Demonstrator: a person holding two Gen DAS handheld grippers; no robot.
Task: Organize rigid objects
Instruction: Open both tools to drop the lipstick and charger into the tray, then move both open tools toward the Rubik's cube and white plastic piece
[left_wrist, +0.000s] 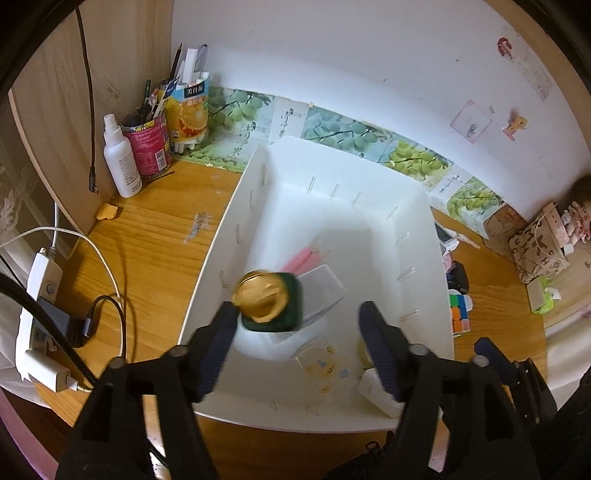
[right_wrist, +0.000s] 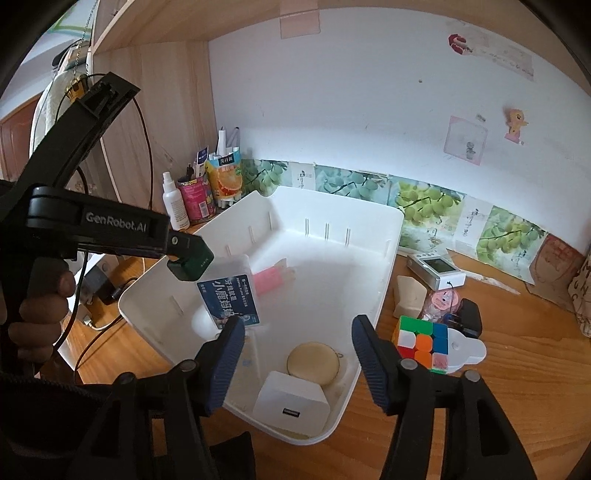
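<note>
Left wrist view: left gripper (left_wrist: 297, 314) above the white bin (left_wrist: 236, 206) on the wooden desk (left_wrist: 155, 229), jaws wide. Blurred green bottle with gold cap (left_wrist: 264, 295) between the fingers, against the left finger (left_wrist: 221, 332), clear of the right one; whether still pinched, cannot tell for sure, looks released. Under it a clear plastic box (left_wrist: 325, 288) and a pink item (left_wrist: 299, 260). White charger (left_wrist: 373, 391) in the bin's near corner. Rubik's cube (left_wrist: 458, 312) on the desk just right of the bin.

Right wrist view: right gripper (right_wrist: 297, 330) over the bin's near end (right_wrist: 388, 236), jaws apart, nothing between them. Charger (right_wrist: 291, 402) and round beige disc (right_wrist: 313, 363) lying below, inside the bin. Green bottle (right_wrist: 192, 260) at the tip of the left gripper, over the clear box with blue label (right_wrist: 231, 295). Cube (right_wrist: 421, 341) outside, right of the bin.
</note>
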